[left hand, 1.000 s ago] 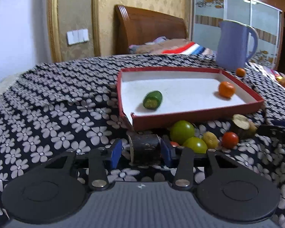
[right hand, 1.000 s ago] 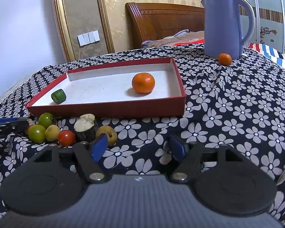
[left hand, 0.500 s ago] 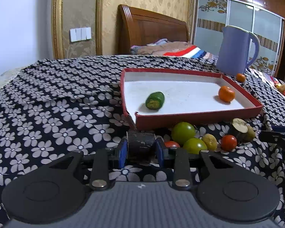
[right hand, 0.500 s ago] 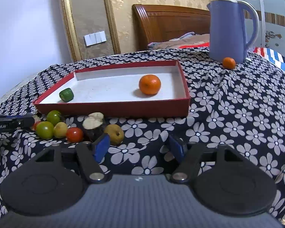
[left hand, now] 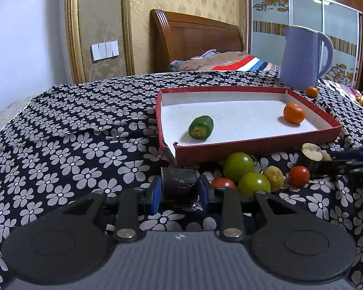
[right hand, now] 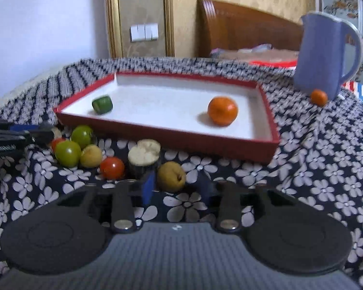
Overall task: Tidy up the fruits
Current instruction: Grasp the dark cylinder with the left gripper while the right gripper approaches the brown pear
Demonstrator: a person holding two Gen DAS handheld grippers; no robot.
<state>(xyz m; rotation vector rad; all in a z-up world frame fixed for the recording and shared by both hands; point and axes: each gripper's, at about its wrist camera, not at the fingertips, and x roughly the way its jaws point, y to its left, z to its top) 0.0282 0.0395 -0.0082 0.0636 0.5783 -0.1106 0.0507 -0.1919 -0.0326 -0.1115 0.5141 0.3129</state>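
Observation:
My left gripper [left hand: 179,188] is shut on a dark cylindrical fruit piece [left hand: 179,184], just above the cloth in front of the red tray's [left hand: 254,146] near left corner. The tray holds a green piece [left hand: 200,127] and an orange [left hand: 294,113]. Beside the tray lie green tomatoes [left hand: 238,166], red tomatoes [left hand: 298,176], a yellow fruit [left hand: 273,181] and a cut dark piece [left hand: 311,153]. My right gripper [right hand: 175,188] is open, with a yellow-brown fruit [right hand: 171,176] between its fingers and the cut piece [right hand: 144,155] just left.
A blue jug [right hand: 326,53] stands at the back right with a small orange [right hand: 319,97] at its foot. The table carries a black floral cloth [left hand: 72,145]. A bed headboard [left hand: 196,38] and wall stand behind. The left gripper shows at the right wrist view's left edge [right hand: 9,137].
The left gripper has closed on the dark piece and lifted slightly. The right gripper has moved left and forward to the yellow-brown fruit.

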